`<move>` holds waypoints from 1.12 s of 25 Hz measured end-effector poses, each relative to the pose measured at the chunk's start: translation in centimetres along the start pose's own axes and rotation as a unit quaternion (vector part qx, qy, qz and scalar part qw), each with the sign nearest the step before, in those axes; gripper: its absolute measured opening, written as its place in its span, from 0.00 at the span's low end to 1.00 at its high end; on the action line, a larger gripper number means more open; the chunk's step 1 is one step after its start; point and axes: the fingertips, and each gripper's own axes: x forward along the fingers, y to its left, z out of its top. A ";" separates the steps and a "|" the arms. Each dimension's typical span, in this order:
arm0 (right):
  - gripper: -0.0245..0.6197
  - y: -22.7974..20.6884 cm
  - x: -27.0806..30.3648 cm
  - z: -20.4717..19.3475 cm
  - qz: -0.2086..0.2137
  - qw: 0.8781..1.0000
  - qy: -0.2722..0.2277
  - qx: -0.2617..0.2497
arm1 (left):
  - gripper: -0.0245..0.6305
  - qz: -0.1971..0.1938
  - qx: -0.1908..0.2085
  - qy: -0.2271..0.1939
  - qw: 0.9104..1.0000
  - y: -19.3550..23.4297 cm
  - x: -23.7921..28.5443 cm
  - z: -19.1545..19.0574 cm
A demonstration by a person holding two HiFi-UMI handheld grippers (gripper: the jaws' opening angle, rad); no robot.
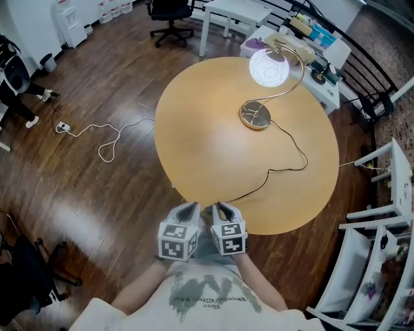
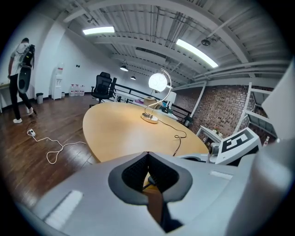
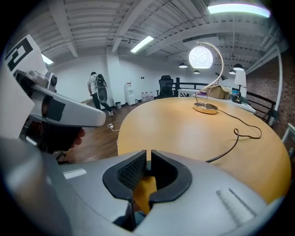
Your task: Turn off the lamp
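A lamp with a lit round globe (image 1: 269,68) on a curved gold stem stands on its gold base (image 1: 255,116) at the far right of the round wooden table (image 1: 207,142). Its black cord (image 1: 284,169) snakes back to the table's near edge. The left gripper view shows the globe (image 2: 157,81) and base (image 2: 150,118) far ahead, as does the right gripper view, with globe (image 3: 201,57) and base (image 3: 205,108). My left gripper (image 1: 189,208) and right gripper (image 1: 222,207) sit side by side at the near edge, both shut with nothing in them, far from the lamp.
A white side table (image 1: 326,90) with clutter stands just behind the lamp. Further back are a black office chair (image 1: 169,13) and a white table (image 1: 236,10). A white cable (image 1: 97,139) lies on the wooden floor at left. White shelving (image 1: 381,213) stands at right. A person (image 3: 97,92) stands far off.
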 end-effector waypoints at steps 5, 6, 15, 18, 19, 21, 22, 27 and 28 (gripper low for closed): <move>0.09 -0.4 0.6 -0.6 -0.010 1.000 0.010 -0.006 | 0.04 0.002 0.002 0.005 1.000 0.1 0.3 -0.1; 0.09 -0.4 0.7 -0.7 -0.013 1.000 0.011 -0.009 | 0.04 0.002 0.003 0.006 1.000 0.1 0.4 -0.2; 0.04 0.0 0.8 -1.2 -0.031 1.000 0.000 -0.004 | 0.04 0.000 0.004 0.016 1.000 0.0 0.5 -0.8; 0.04 -0.6 0.9 -1.5 -0.028 0.999 0.002 0.034 | 0.04 -0.001 0.005 0.016 1.000 0.0 0.4 -0.8; 0.04 -0.7 0.9 -1.6 -0.025 0.999 0.003 0.039 | 0.04 -0.001 0.005 0.016 1.000 0.0 0.4 -0.8; 0.04 -0.7 0.9 -1.7 -0.023 0.999 0.005 0.033 | 0.04 -0.002 0.006 0.016 1.000 -0.1 0.4 -0.8; 0.04 -0.7 0.9 -1.6 -0.023 0.999 0.005 0.027 | 0.04 -0.002 0.006 0.016 1.000 -0.1 0.5 -0.8; 0.04 -0.6 1.0 -1.7 -0.026 0.999 0.000 0.021 | 0.04 -0.003 0.008 0.015 1.000 -0.3 0.5 -0.7; 0.04 -0.6 1.1 -1.7 -0.026 0.999 0.002 0.021 | 0.04 -0.003 0.009 0.015 1.000 -0.4 0.5 -0.7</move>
